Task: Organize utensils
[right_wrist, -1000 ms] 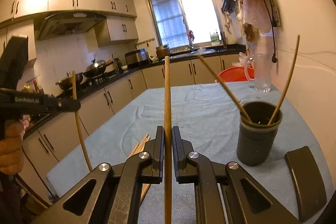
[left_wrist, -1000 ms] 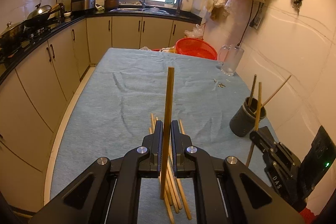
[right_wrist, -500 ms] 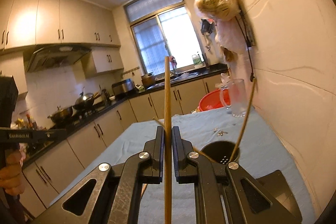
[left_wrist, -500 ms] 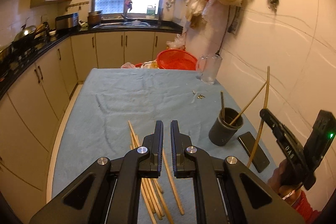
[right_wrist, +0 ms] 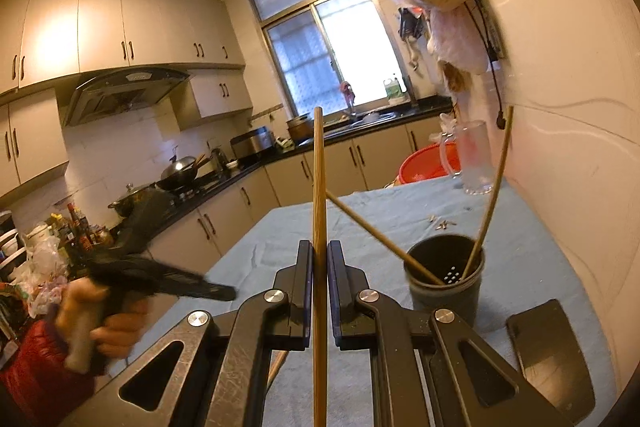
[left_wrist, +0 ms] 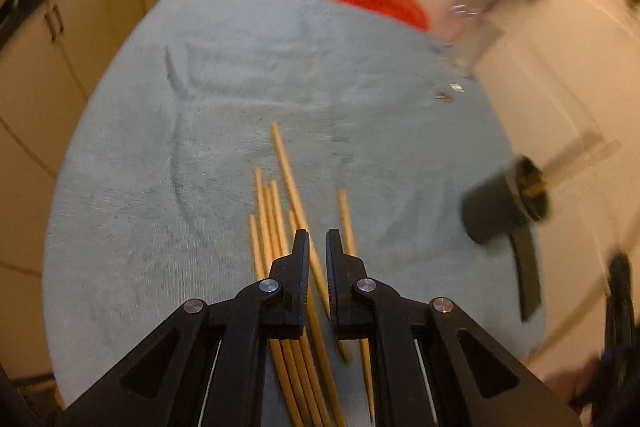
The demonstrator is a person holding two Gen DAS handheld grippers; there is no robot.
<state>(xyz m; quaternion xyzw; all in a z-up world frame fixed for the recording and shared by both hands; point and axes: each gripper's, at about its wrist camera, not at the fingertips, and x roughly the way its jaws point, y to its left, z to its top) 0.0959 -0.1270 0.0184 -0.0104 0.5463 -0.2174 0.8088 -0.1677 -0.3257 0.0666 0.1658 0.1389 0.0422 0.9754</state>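
A: Right, chopsticks first. Count?

B: One upright chopstick [right_wrist: 319, 187] pinched between the jaws of the right gripper [right_wrist: 319, 259]. Two more [right_wrist: 490, 195] lean in the dark cup [right_wrist: 444, 283], tips splayed apart. On the cloth, a loose pile [left_wrist: 280, 223] of about seven, lying roughly parallel; motion blur makes the exact count uncertain.

A: Left gripper?

B: The left gripper [left_wrist: 317, 247] hangs over the pile, jaws a narrow gap apart, nothing between them.

A: Other items?

B: One phone [right_wrist: 550, 351] flat just beside the cup, one glass mug [right_wrist: 472, 159] and one red basin [right_wrist: 426, 163] at the far end.

A: Edges, free room?

B: The table [left_wrist: 160, 167] has bare blue cloth left of and beyond the pile. Cup and phone sit near the wall-side edge; the pile lies near the middle.
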